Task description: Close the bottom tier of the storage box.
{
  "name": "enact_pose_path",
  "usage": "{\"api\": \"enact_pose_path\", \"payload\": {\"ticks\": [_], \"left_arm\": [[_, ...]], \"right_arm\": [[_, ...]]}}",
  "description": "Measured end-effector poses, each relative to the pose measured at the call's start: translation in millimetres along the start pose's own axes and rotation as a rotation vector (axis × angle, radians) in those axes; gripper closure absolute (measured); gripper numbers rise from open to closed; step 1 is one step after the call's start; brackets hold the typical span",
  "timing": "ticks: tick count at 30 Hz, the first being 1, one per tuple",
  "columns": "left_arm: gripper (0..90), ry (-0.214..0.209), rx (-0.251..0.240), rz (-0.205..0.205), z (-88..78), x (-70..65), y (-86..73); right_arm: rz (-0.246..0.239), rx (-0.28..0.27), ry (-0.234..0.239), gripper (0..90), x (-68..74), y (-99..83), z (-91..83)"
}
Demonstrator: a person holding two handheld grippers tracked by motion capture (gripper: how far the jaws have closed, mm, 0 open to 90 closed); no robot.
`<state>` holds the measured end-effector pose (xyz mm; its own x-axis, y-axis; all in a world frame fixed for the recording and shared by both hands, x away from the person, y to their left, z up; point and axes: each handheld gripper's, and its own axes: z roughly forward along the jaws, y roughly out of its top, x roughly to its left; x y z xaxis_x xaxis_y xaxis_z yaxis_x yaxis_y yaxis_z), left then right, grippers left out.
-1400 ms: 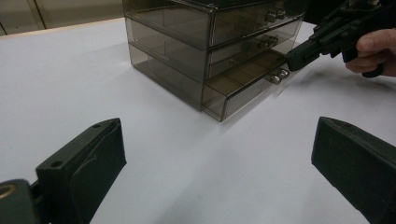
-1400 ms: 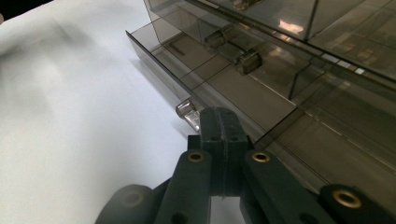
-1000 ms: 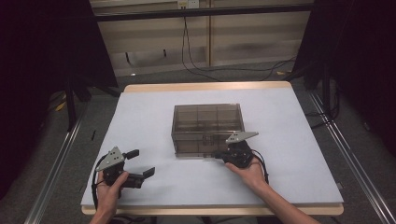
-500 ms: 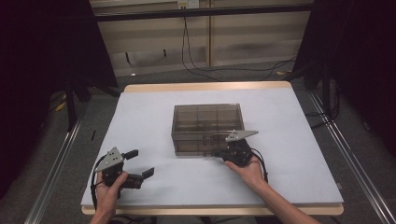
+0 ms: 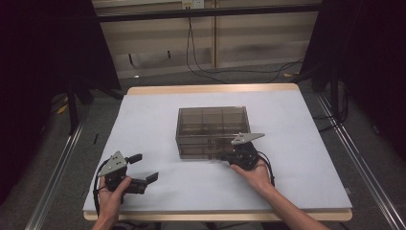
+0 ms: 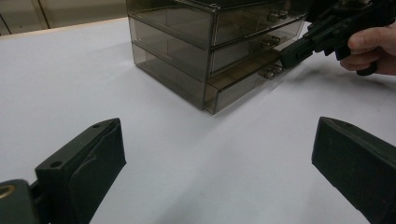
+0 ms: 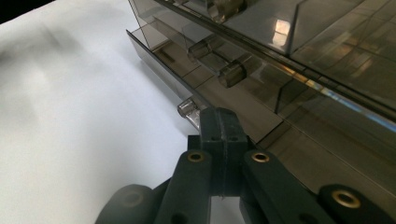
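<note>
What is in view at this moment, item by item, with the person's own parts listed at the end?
drawer unit: one, smoky translucent brown, three drawers, mid-table; bottom drawer slightly pulled out.
drawer knobs: clear, on the drawer fronts.
table: one, white top with a wooden edge.
cables: dark, on the floor beyond the table.
left gripper: one, black, jaws wide apart, near left corner of the table, holding nothing.
right gripper: one, black, jaws together, at the bottom drawer's front beside a knob; whether it pinches anything is unclear.
hands: two, one per gripper.

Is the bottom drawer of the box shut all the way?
No, the bottom drawer sticks out a little from the box beneath the two above.
</note>
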<state>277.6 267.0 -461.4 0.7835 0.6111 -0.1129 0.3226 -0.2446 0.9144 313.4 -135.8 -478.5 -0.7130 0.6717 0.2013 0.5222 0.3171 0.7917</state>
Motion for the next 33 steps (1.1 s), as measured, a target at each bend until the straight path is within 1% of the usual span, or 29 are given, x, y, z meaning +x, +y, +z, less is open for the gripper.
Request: {"api": "enact_pose_path", "payload": {"ticks": [1,3,4,5,6,7,8,10,11,12,13,16,17,18,20,22,25,27,29,31,32,33], "left_arm": [[2.6,0.005,0.002,0.009,-0.2,0.1,0.4],[2.6,-0.001,0.002,0.006,-0.1,-0.4,0.4],[2.6,-0.014,0.001,0.013,-0.3,0.1,0.2],[2.6,-0.013,-0.008,0.002,0.2,-0.9,-0.1],[2.6,0.0,0.006,0.018,-0.9,-0.6,0.3],[2.6,0.003,0.004,0.013,-1.3,-0.9,-0.2],[2.6,-0.013,-0.004,0.013,-1.1,0.1,-0.6],[2.6,-0.013,-0.005,0.017,-2.2,0.3,-0.7],[2.6,-0.016,-0.006,0.011,-2.5,-0.3,-1.1],[2.7,0.003,-0.002,0.012,-3.5,-1.1,-1.0],[2.6,-0.006,-0.004,0.017,-3.7,0.1,-1.5],[2.6,0.005,0.006,0.005,-5.5,-0.6,-2.3],[2.6,-0.006,-0.004,0.003,-5.2,-0.4,-3.0],[2.6,-0.008,-0.003,0.003,-5.1,-0.6,-3.4],[2.6,0.004,0.007,0.007,-6.4,-1.8,-3.2],[2.6,0.014,0.01,0.009,-7.5,-1.7,-3.5],[2.6,0.013,0.003,0.001,-7.6,-1.1,-4.4],[2.6,0.013,0.005,0.0,-8.0,-1.6,-4.3],[2.6,0.012,0.005,-0.002,-8.2,-1.6,-4.1],[2.6,0.0,0.0,-0.014,-7.5,-0.1,-4.5],[2.6,0.003,0.003,-0.022,-7.1,-0.1,-4.6],[2.6,0.01,0.012,-0.022,-7.0,-0.1,-4.3]], "right_arm": [[0.001,0.0,-0.003,90.0,0.0,-0.1,0.0],[0.0,0.005,-0.008,90.0,-0.6,0.0,-0.2],[0.003,0.004,-0.01,90.0,-1.1,0.0,-0.6],[0.007,0.005,-0.013,90.0,-1.8,-0.2,-1.3],[0.005,0.005,-0.016,90.0,-2.1,-0.3,-1.7],[0.005,0.006,-0.02,90.0,-2.2,-0.2,-2.1],[0.008,0.007,-0.026,90.0,-2.3,0.0,-2.7],[0.009,0.007,-0.027,90.0,-2.8,0.1,-2.6],[0.009,0.009,-0.029,90.0,-3.0,0.2,-2.2],[0.01,0.009,-0.033,90.0,-3.3,0.4,-1.8],[0.012,0.01,-0.033,90.0,-3.8,0.5,-1.0],[0.017,0.015,-0.051,90.0,-4.9,0.7,0.1],[0.018,0.018,-0.059,90.0,-5.4,0.8,0.3],[0.022,0.018,-0.064,90.0,-5.7,0.8,0.5],[0.032,0.026,-0.078,90.0,-6.7,0.9,0.8],[0.036,0.026,-0.077,90.0,-7.5,1.0,1.2],[0.037,0.031,-0.083,90.0,-6.4,2.4,1.8],[0.041,0.028,-0.078,90.0,-7.0,2.0,1.6],[0.051,0.011,-0.04,90.0,-8.1,1.1,-0.2],[0.061,-0.014,-0.013,90.0,-8.2,1.2,-4.5],[0.058,-0.026,0.001,87.9,-7.8,1.6,-7.3],[0.058,-0.032,0.004,83.6,-6.2,2.2,-10.8]]}}
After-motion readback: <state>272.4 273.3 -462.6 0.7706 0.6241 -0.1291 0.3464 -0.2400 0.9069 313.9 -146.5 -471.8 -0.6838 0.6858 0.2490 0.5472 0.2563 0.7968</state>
